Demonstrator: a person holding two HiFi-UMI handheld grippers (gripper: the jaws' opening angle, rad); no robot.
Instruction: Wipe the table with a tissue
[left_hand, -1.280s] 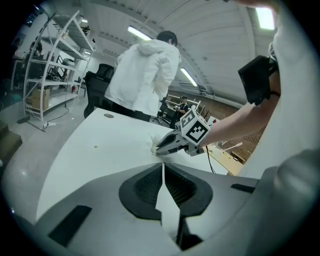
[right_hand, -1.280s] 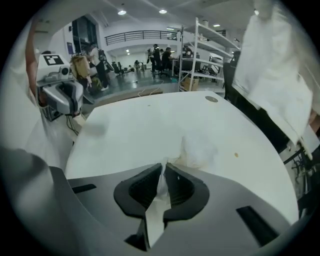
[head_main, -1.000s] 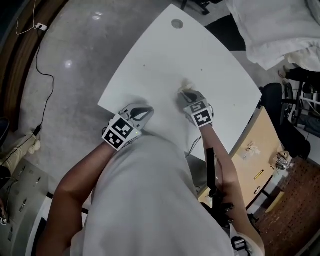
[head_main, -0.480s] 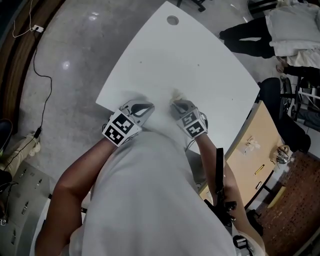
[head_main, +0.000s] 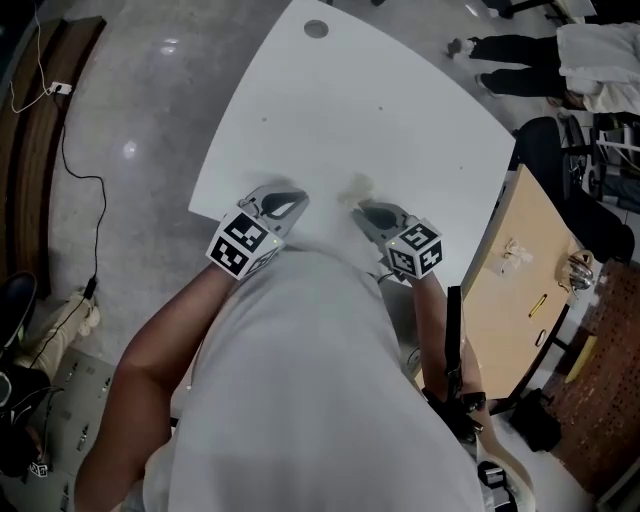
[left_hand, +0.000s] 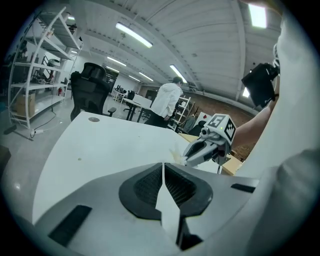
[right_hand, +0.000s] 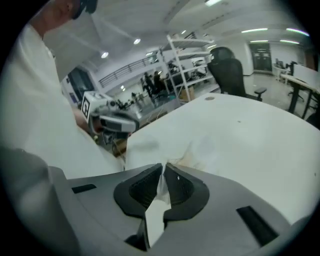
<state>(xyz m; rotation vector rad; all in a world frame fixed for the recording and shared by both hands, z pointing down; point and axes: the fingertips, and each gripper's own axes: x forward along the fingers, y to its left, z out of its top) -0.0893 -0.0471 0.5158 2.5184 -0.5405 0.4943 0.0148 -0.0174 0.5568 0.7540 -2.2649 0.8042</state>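
While the tissue (right_hand: 200, 149) is pinched by one end between the fingers of the right gripper (right_hand: 163, 172), its loose part is spread in front of them over the tabletop (head_main: 350, 100), on the side nearest to the person. The fingers of the left gripper (left_hand: 163, 167) are pressed together with nothing between them, and this gripper is held just beside the right one.

The step in hand is judged to be a wiping stroke. To do it well, the pinch should be kept firm, so that the thin paper is not pulled out. The right gripper should be held low enough that the tissue is laid flat and dragged, not only brushed with its tip. Long overlapping strokes toward the far side are advised, because most of the white surface lies beyond the tissue. The hard fingertips should be kept from scraping, and the left gripper out of the path.

The pinch itself is shown only in the right gripper view, where a faint brownish mark on the tissue is also seen. In the head view the tissue is only a small pale patch, but the whole curved tabletop is seen there, with a round hole (head_main: 316, 29) at its far corner and a wooden desk (head_main: 530, 270) at the right. In the left gripper view the right gripper is seen from the side, with the tissue at its tip close to the tabletop. Whether it touches cannot be told there.
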